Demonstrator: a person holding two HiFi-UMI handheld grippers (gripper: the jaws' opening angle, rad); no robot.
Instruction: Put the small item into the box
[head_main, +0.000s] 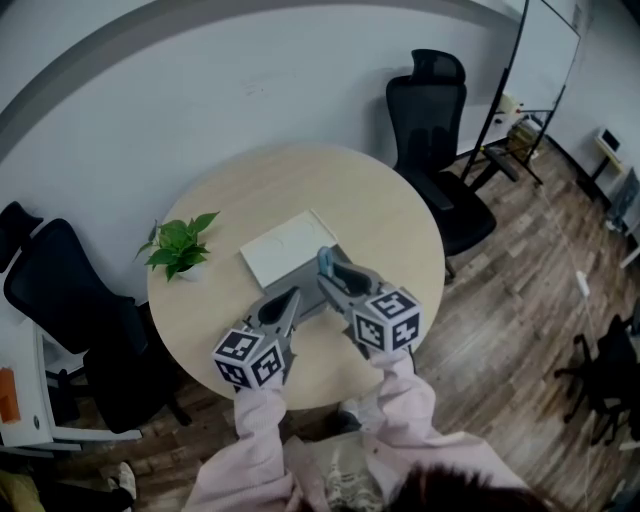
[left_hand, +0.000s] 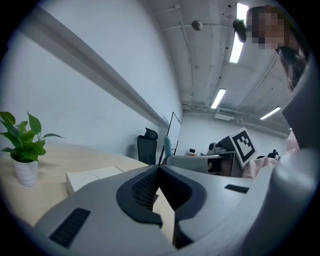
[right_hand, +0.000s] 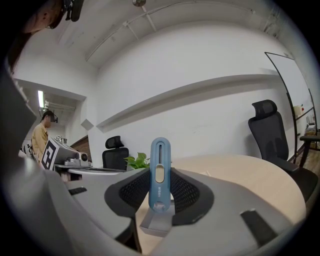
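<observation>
My right gripper (right_hand: 160, 199): clamped on the upright blue small item (right_hand: 159, 167). My left gripper (left_hand: 158, 174): jaws together, empty. White box (head_main: 288, 248): centre of worktop (head_main: 400, 225).

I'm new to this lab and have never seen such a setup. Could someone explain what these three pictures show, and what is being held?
There is no robot here: a person holds a two-jaw gripper in each hand. The head view comes from a camera on the person's head, looking down at a round table. The other two views come from cameras riding on the left gripper and the right gripper, each looking along its own jaws. On the table are a potted plant and a flat white box. The right gripper clamps a small blue tool, held upright. The left gripper's jaws are together with nothing between them.
</observation>
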